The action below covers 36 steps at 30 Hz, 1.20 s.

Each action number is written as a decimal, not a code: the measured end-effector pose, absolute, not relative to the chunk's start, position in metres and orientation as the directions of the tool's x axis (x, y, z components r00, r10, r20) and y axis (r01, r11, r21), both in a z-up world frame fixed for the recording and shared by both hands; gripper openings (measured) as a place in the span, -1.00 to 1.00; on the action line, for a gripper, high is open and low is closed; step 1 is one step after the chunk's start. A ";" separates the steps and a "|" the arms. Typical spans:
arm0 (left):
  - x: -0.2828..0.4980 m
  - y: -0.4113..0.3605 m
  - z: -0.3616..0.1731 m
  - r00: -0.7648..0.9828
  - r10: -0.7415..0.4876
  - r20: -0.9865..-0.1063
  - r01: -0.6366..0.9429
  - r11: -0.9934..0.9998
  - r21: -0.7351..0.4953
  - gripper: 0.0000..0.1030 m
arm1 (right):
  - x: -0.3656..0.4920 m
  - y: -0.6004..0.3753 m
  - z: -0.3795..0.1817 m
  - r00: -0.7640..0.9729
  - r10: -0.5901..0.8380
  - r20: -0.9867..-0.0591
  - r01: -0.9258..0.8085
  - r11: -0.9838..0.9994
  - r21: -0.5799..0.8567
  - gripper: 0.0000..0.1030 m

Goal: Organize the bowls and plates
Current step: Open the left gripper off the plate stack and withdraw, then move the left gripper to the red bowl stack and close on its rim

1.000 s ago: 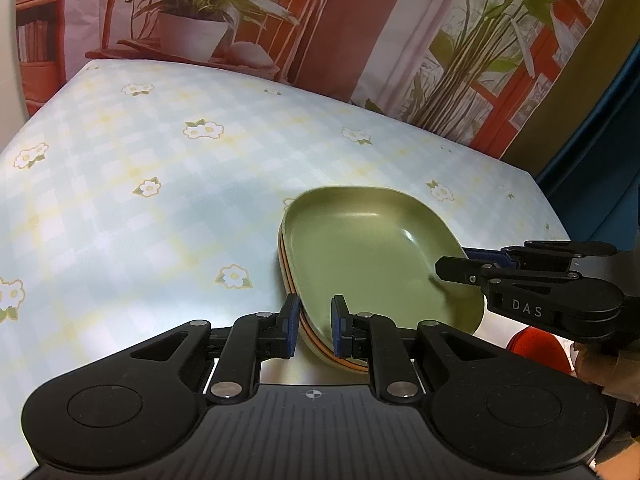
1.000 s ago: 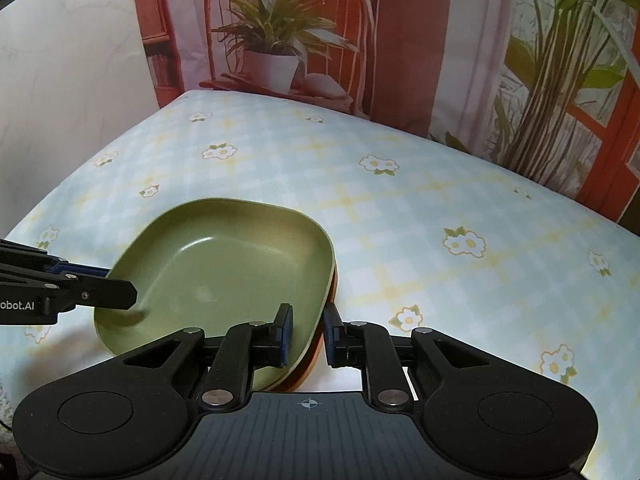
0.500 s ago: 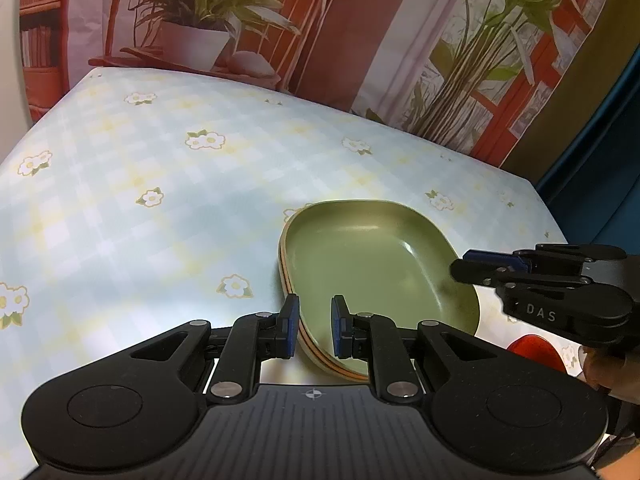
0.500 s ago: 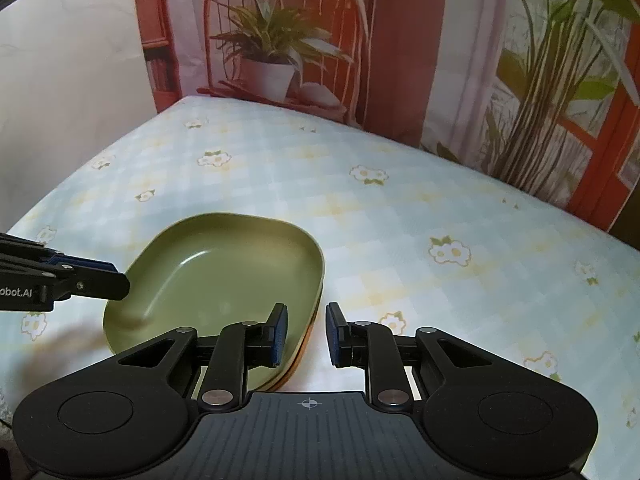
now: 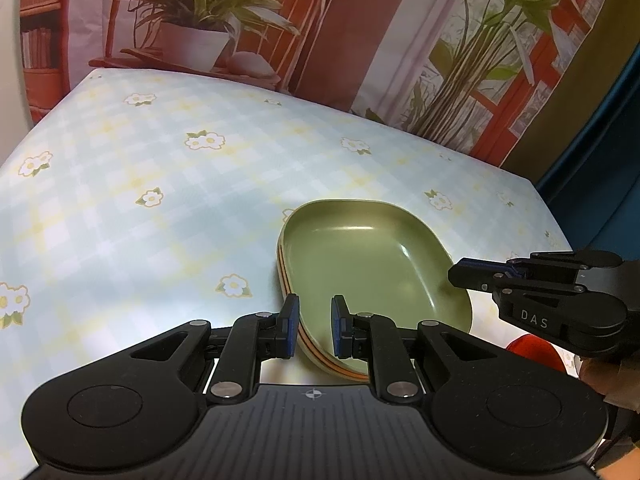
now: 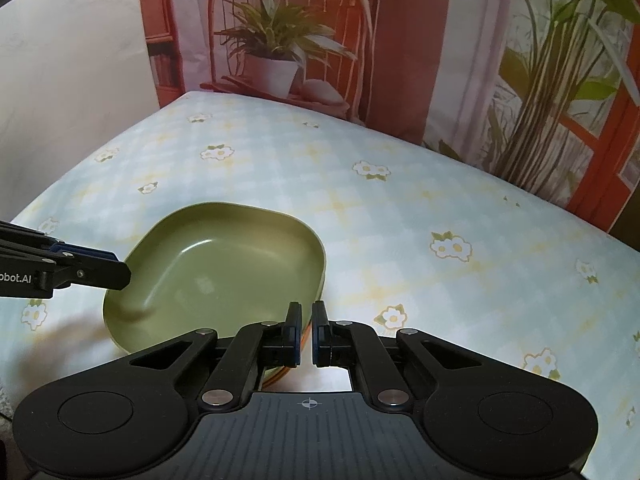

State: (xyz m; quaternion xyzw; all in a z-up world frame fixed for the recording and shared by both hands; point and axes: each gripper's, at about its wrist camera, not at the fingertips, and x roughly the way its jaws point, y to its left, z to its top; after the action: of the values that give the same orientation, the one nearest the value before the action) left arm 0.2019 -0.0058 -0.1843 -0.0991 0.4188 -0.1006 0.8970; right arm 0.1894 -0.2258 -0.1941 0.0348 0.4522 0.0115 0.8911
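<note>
A green dish (image 5: 372, 264) tops a stack of plates with orange and pale rims (image 5: 320, 354) on the flowered tablecloth. It also shows in the right wrist view (image 6: 224, 264). My left gripper (image 5: 314, 330) is slightly open and empty, its fingers either side of the stack's near rim. My right gripper (image 6: 306, 334) is nearly shut and empty, just off the dish's near right rim. It also shows from the side in the left wrist view (image 5: 460, 272), beside the dish's right edge. The left gripper's tip shows in the right wrist view (image 6: 116, 274) at the dish's left rim.
The table (image 5: 120, 208) has a pale blue checked cloth with white flowers. A printed backdrop of plants and a chair (image 6: 280, 40) stands behind its far edge. A red object (image 5: 536, 350) lies at the right, partly hidden by the right gripper.
Both grippers have drawn back from the stack, which looks smaller and farther. The right gripper's fingers have closed to a narrow gap. The stack has not moved.
</note>
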 end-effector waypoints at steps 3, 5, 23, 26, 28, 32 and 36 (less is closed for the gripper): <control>0.202 -0.006 -0.183 0.631 -0.258 -0.732 0.094 0.961 -0.259 -0.68 | 0.189 -0.227 -0.196 0.587 0.053 -0.808 0.018 0.997 0.079 -0.91; 0.201 -0.006 -0.180 0.636 -0.258 -0.727 0.093 0.961 -0.260 -0.68 | 0.190 -0.228 -0.197 0.586 0.057 -0.808 0.023 0.996 0.087 -0.91; 0.160 -0.051 -0.151 0.643 -0.354 -0.679 0.233 0.935 -0.266 -0.42 | 0.138 -0.256 -0.158 0.694 0.020 -0.720 0.098 0.988 0.121 -0.28; 0.153 -0.064 -0.155 0.622 -0.388 -0.680 0.273 0.921 -0.277 -0.39 | 0.120 -0.261 -0.156 0.692 -0.006 -0.722 0.123 0.986 0.110 0.09; 0.147 -0.073 -0.160 0.612 -0.401 -0.681 0.292 0.915 -0.277 -0.34 | 0.104 -0.263 -0.156 0.695 -0.017 -0.719 0.139 0.984 0.111 0.26; 0.134 -0.088 -0.172 0.581 -0.414 -0.700 0.326 0.907 -0.266 -0.34 | 0.079 -0.265 -0.162 0.693 -0.047 -0.720 0.185 0.976 0.114 0.57; 0.132 -0.098 -0.176 0.566 -0.419 -0.710 0.346 0.902 -0.256 -0.34 | 0.057 -0.261 -0.172 0.687 -0.059 -0.724 0.213 0.969 0.123 0.59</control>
State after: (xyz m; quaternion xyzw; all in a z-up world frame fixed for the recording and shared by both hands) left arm 0.1321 -0.0978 -0.1763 -0.0440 0.4125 -0.2165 0.8838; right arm 0.0566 -0.2608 -0.1716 0.0990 0.3887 -0.0745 0.9130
